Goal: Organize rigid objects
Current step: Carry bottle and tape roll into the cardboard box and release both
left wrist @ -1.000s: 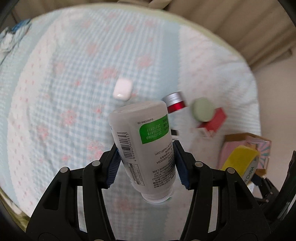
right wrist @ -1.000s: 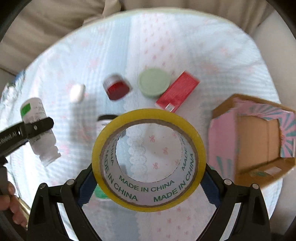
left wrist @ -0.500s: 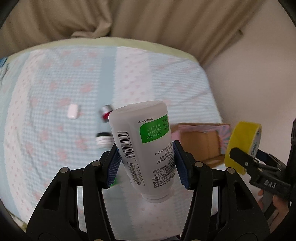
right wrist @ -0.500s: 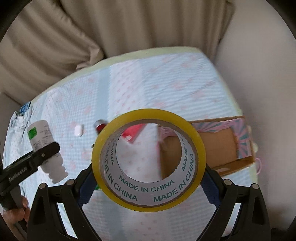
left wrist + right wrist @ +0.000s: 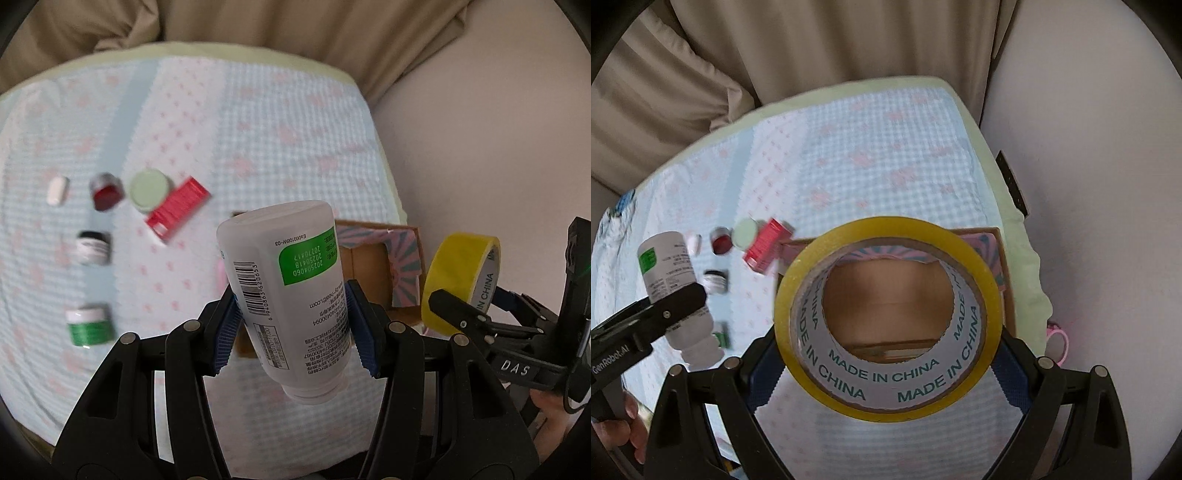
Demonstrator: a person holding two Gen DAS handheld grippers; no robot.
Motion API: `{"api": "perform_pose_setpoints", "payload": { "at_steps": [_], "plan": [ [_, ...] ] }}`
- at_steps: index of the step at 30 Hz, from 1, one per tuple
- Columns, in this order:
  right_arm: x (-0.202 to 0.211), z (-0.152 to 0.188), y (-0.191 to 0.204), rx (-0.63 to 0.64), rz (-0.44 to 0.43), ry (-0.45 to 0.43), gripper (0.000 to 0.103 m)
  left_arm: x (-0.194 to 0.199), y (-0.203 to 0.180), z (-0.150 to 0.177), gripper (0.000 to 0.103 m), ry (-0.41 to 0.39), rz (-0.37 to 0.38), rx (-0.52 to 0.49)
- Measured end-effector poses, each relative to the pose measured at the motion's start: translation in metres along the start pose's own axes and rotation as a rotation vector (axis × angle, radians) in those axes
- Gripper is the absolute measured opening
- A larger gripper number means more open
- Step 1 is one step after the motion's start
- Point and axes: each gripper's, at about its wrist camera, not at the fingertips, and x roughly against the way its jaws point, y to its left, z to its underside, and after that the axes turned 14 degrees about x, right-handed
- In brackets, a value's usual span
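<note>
Bedspread (image 5: 258, 122) blue/pink | bottle (image 5: 291, 295) white, green label | tape (image 5: 886, 317) yellow roll

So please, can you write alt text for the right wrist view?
The right tongs grip a yellow tape roll above an open cardboard box on a checked bedspread. At left, the left tongs hold a white bottle.

Glossy plastic bottle (image 5: 291, 280), cardboard box (image 5: 373, 273) (waffle-textured cloth (image 5: 258, 129) beneath).

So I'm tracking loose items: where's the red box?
In the left wrist view, the red box lies left of centre on the bedspread, beside the pale green lid.
</note>
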Motion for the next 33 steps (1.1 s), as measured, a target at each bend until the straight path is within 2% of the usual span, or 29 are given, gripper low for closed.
{"api": "perform_pose_setpoints", "payload": {
  "at_steps": [7, 12, 18, 26, 31, 32, 33],
  "plan": [
    [-0.057, 0.008, -0.038, 0.087, -0.039, 0.091, 0.095, -0.074, -0.022, 0.005, 0.05, 0.07, -0.071, 0.003],
    [-0.097, 0.013, -0.055, 0.115, -0.067, 0.126, 0.095, -0.118, -0.018, 0.001, 0.05, 0.121, -0.122, 0.006],
    [-0.136, 0.019, -0.059, 0.196, -0.059, 0.146, 0.095, -0.166, -0.01, 0.0, 0.051, 0.186, -0.184, -0.005],
    [-0.17, 0.024, -0.049, 0.346, -0.014, 0.162, 0.095, -0.207, -0.006, 0.0, 0.051, 0.24, -0.236, -0.034],
    [-0.176, 0.021, -0.045, 0.374, -0.039, 0.156, 0.095, -0.215, -0.01, 0.001, 0.051, 0.264, -0.254, -0.075],
    [-0.176, 0.02, -0.045, 0.378, -0.047, 0.154, 0.095, -0.216, -0.011, 0.001, 0.053, 0.262, -0.261, -0.08],
    [-0.178, 0.019, -0.045, 0.383, -0.055, 0.156, 0.096, -0.214, -0.014, 0.0, 0.066, 0.255, -0.264, -0.089]
  ]
}}
